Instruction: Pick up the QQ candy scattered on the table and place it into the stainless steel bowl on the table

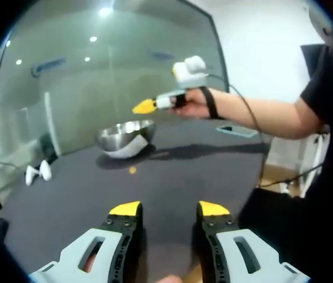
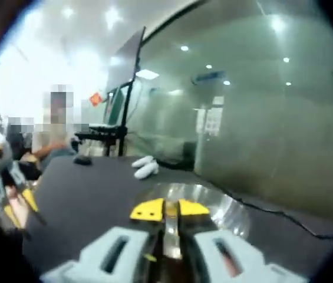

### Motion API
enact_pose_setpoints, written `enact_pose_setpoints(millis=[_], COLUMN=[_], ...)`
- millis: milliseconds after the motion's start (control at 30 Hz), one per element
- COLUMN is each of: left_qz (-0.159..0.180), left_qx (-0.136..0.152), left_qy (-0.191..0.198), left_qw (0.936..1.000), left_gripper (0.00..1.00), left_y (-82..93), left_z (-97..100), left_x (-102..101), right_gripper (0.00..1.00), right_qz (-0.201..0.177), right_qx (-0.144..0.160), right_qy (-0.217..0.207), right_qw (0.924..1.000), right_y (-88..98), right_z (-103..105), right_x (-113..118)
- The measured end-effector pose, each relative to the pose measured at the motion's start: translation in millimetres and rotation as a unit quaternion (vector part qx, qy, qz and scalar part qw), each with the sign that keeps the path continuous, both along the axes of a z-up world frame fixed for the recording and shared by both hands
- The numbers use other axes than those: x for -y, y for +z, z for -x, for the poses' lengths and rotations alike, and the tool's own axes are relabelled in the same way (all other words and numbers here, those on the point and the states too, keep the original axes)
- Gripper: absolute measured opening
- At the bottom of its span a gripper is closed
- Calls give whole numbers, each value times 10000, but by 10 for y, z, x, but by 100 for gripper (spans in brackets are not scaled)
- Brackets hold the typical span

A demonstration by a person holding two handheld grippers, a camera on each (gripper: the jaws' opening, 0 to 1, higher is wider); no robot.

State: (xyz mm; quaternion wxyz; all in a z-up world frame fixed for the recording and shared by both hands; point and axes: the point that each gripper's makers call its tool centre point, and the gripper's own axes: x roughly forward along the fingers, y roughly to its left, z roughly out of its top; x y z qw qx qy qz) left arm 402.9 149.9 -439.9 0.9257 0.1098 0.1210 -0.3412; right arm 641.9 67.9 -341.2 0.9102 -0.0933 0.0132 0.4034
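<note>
In the left gripper view, the left gripper [image 1: 169, 209] is held low over the near part of the dark grey table [image 1: 178, 171] with its yellow-tipped jaws spread apart and nothing between them. A stainless steel bowl [image 1: 125, 137] rests on the far part of the table, tilted. One small yellow QQ candy [image 1: 132, 170] lies on the tabletop just in front of the bowl, well apart from the left gripper. The right gripper [image 1: 144, 107], held in the person's hand [image 1: 193, 105], is raised above the bowl and just to its right; its yellow tips are brought together. In the right gripper view, the right gripper [image 2: 169, 210] is positioned directly over the bowl [image 2: 225, 209], with its jaws nearly closed; whether a candy is held between the tips cannot be determined. Two white objects [image 2: 144, 165] lie on the table beyond the bowl, near a glass partition [image 2: 260, 118]. The left gripper [image 2: 22, 203] appears at the left edge.
</note>
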Motion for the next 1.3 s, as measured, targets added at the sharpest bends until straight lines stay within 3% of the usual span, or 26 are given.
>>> enact_pose_setpoints(millis=[167,300,400,433,467,500,600,800,1033,1300], left_qz=[35,30,57,60,57,29,54,65,38,26], left_qx=[-10,-15,-43,-57,-73,-82,-105,-147,-125,-143], left_qy=[43,26,-31,-47,-48,-22,60,36,-10,-17], left_qw=[10000,10000,10000,10000,9999,10000,9999,9999,9999,9999], left_gripper=[38,38,38,38,39,39,39,39,38,38], left_y=[-2,-9,-7,-10,-13,-21,-26,-40,-21,-32], left_z=[-1,5,19,22,21,13,-9,-15,-38,-37], left_x=[-26,-17,-5,-6,-14,-32,-78,-54,-16,-12], right_gripper=[9,9,10,17,30,35,23,24,24,24], right_qz=[101,37,99,210,186,157,-88,-93,-147,-159], right_qx=[-32,-269,-200,-71,-106,-168,-369,-525,-532,-537], right_qy=[-314,-409,-520,-555,-548,-510,-520,-477,-385,-145], right_qw=[9995,9988,9984,9982,9983,9984,9979,9974,9977,9983], right_y=[7,2,30,56,62,61,52,-51,-29,-24], right_z=[-204,-323,-474,-551,-561,-570,-568,-560,-511,-321], right_x=[17,-7,-4,3,-6,-10,13,20,-7,-70])
